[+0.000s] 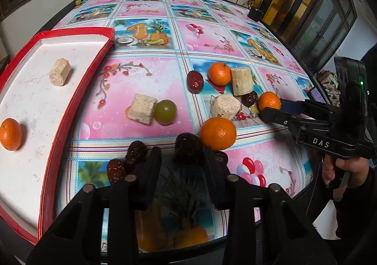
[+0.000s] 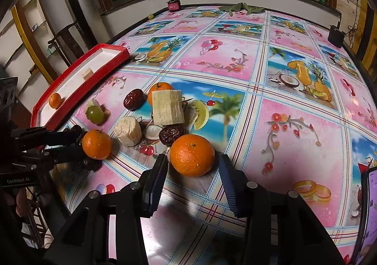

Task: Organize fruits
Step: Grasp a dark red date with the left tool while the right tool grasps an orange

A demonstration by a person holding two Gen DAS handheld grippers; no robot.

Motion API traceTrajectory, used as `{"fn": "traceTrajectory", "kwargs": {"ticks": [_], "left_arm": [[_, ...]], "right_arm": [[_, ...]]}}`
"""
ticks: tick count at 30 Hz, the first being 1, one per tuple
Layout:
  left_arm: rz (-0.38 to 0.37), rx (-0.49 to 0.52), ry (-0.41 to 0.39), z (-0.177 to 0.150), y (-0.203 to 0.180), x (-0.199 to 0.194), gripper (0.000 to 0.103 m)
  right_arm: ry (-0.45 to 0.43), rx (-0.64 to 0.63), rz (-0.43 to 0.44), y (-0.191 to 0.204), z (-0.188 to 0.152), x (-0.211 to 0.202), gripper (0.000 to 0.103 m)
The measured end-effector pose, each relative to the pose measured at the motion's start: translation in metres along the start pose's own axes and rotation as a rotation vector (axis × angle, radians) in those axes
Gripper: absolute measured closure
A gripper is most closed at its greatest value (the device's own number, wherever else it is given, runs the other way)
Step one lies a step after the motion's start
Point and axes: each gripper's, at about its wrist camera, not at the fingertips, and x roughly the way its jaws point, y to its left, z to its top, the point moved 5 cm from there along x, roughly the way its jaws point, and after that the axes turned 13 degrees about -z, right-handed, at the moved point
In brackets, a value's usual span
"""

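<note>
Nearest the lens: my left gripper (image 1: 182, 154), pitched steeply down at the table (image 1: 146, 81). A dark red date (image 1: 188, 144) sits between its jaws. The right-side pad looks to be against the fruit; a narrow gap appears to remain on the other side, so I judge the jaws spread and not yet clamped.

Far left: the red tray (image 1: 84, 90), which I take as the destination. It already holds one small orange (image 1: 10, 134) and one pale cane piece (image 1: 60, 72), well apart.

Centre: loose items on the tablecloth, including further dates, cane pieces, a green grape (image 1: 166, 111) and a second orange (image 1: 218, 133) just beside the date I am framing.

Right: my right gripper (image 2: 193, 163), also angled down. A large orange (image 2: 192, 155) rests on the table between its jaws. Both pads stand just beside the skin, with a sliver of cloth visible at the right pad; state: spread, no grip. My hand (image 1: 341, 168) holds its handle low at the table's near edge.

Step in hand, as I judge it: two simultaneous picks, date on the left, orange on the right.

Next move calls for:
1. Close each pair of jaws until the pads seat on the fruit.
2. Grip the date lightly; it looks soft.
3. Centre the orange; it may roll.
4. Lift clear of neighbours, then carry leftward to the tray.
</note>
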Motion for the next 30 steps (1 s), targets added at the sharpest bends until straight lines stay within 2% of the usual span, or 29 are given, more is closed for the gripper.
{"fn": "traceTrajectory", "kwargs": {"ticks": [6, 12, 16, 19, 24, 30], "left_arm": [[0.007, 0.017, 0.007, 0.004, -0.003, 0.004, 0.070], [0.046, 0.031, -0.008, 0.015, -0.007, 0.007, 0.070], [0.090, 0.079, -0.002, 0.011, -0.012, 0.007, 0.070], [0.081, 0.065, 0.006, 0.004, -0.010, 0.005, 0.070], [0.059, 0.063, 0.017, -0.003, -0.009, 0.004, 0.070], [0.066, 0.092, 0.081, 0.000, -0.016, 0.019, 0.070]], "right_arm": [[-0.004, 0.001, 0.002, -0.001, 0.001, 0.001, 0.061], [-0.012, -0.035, -0.032, 0.009, 0.007, 0.006, 0.060], [-0.026, -0.056, -0.059, 0.013, 0.009, 0.009, 0.060], [-0.032, -0.049, -0.074, 0.012, 0.009, 0.008, 0.065], [-0.030, -0.008, -0.054, 0.006, 0.003, 0.003, 0.065], [-0.021, 0.007, -0.042, 0.005, -0.001, -0.001, 0.065]]}}
